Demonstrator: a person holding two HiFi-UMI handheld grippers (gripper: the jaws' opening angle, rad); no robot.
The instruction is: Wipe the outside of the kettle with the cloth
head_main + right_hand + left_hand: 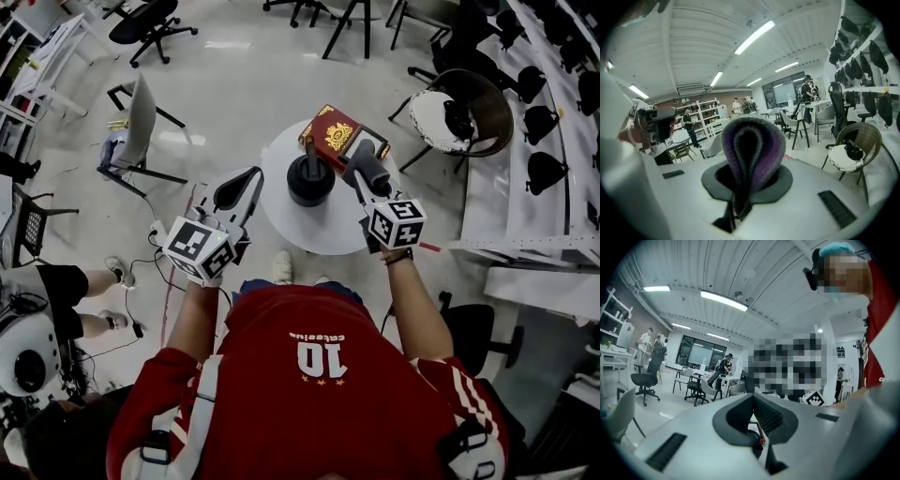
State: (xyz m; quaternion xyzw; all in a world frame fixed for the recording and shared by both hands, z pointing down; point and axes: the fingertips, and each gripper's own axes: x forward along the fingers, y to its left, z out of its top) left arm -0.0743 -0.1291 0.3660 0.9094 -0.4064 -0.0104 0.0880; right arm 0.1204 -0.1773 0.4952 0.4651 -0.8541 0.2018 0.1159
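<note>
**Cloth clamped in right gripper, kettle not touched**

Both forearms reach forward from the torso toward the kettle. The left gripper is held left of the kettle, off the table's edge and apart from it. Its jaws are pressed together with nothing between them.

The right gripper sits just right of the kettle, over the round white table. Its jaws are clamped on a folded grey-purple cloth, which bulges out past the tips. The cloth is close to the kettle, but no contact is visible.

The kettle is black and upright, near the table centre; its inside isn't visible. A red box lies just behind it.
</note>
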